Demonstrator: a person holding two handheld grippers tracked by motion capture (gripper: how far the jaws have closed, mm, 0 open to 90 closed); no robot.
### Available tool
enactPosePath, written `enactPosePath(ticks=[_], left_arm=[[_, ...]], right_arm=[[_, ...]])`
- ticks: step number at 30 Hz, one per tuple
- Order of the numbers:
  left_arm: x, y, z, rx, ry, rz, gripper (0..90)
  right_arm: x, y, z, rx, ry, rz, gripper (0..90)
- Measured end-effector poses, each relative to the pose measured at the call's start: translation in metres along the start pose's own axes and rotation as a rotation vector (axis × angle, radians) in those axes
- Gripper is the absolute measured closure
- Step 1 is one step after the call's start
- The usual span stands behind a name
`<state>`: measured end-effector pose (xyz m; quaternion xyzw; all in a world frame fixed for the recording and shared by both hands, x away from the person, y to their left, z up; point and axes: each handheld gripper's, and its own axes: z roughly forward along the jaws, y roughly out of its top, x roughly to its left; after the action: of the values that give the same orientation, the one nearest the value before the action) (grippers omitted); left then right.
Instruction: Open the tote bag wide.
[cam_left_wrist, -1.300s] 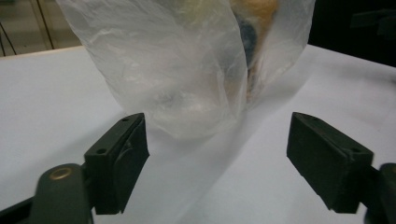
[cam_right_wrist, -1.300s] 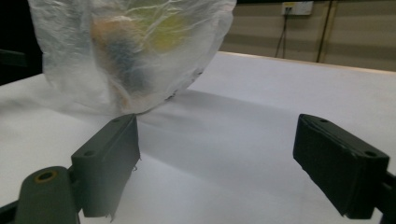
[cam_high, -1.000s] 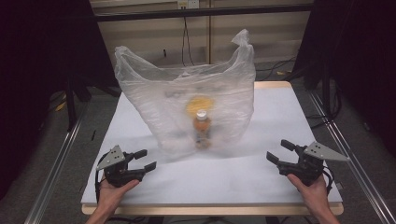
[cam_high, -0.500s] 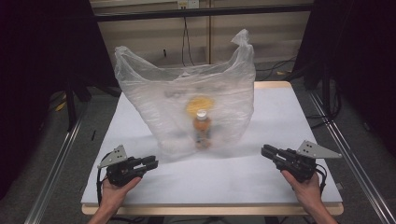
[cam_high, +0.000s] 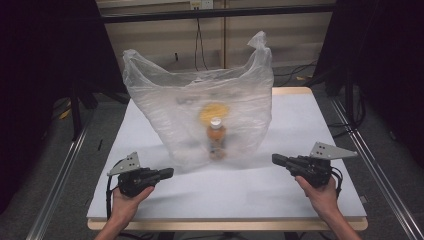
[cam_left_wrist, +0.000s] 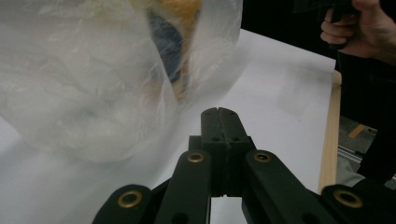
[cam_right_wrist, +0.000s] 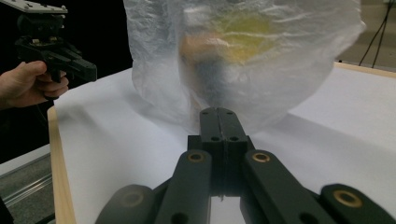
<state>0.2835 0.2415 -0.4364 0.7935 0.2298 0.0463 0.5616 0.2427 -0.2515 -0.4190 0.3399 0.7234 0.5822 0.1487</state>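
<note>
High view: translucent crinkled plastic bag standing mid-table on white tabletop, orange-capped bottle showing inside; left gripper and right gripper flanking it, apart from it. Gripper views: both jaw pairs pressing together, holding nothing.

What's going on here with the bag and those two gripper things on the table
A person sits at a white table with a hand-held gripper in each hand. A translucent plastic bag stands open in the middle, with a white-capped bottle and something yellow-orange inside. The left gripper and the right gripper are both shut and empty, pointing inward at the bag's base from either side. Neither touches the bag yet.
</note>
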Motion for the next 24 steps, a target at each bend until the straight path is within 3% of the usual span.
enactPosePath(ticks=[6, 14, 24], left_arm=[[-0.002, 0.009, 0.006, -0.002, -0.013, 0.030, 90.0], [0.002, 0.024, 0.010, -0.040, -0.011, 0.023, 90.0], [0.008, 0.050, 0.015, -0.096, 0.005, 0.050, 90.0]], right_arm=[[0.002, 0.015, 0.019, 0.007, 0.042, -0.030, 90.0], [0.006, 0.034, 0.041, 0.003, 0.099, -0.054, 90.0], [0.006, 0.059, 0.061, -0.022, 0.120, -0.061, 90.0]])
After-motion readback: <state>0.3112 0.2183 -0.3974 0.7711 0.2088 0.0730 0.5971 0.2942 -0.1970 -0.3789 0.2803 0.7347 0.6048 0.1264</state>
